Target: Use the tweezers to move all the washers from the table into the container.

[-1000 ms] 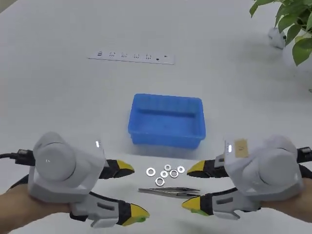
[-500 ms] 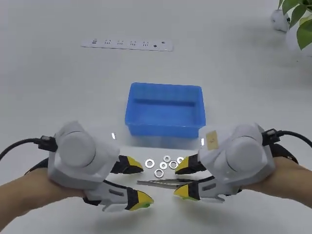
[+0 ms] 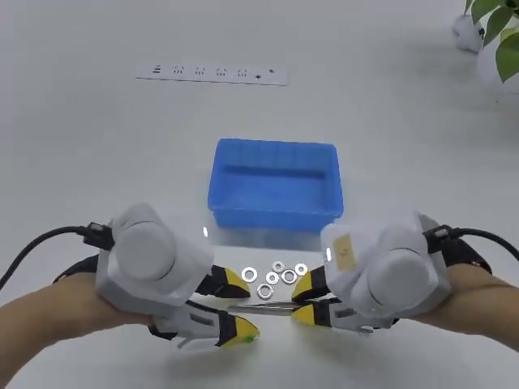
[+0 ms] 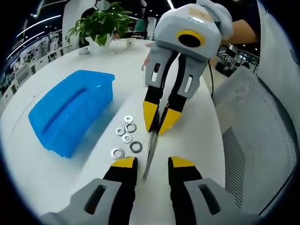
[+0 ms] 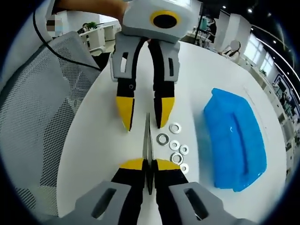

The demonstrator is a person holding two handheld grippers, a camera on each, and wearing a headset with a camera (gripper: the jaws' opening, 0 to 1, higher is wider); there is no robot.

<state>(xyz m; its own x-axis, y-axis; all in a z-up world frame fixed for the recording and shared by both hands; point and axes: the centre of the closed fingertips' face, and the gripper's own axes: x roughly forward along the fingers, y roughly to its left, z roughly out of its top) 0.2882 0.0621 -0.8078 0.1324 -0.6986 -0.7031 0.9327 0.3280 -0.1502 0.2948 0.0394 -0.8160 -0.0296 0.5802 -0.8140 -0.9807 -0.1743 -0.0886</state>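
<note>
The tweezers [image 3: 272,306] lie lengthwise from the right gripper [image 5: 150,165], pinched on one end, to the left gripper [image 4: 152,168], spread open astride the other, washers [image 3: 276,278] just beyond.

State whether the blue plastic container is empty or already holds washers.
Empty: in the head view the blue plastic container shows a bare floor; the silver metal washers lie outside on the white table.

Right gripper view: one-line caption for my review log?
Right gripper shut on the tweezers lying on the table, open left gripper opposite, washers and blue container alongside.
</note>
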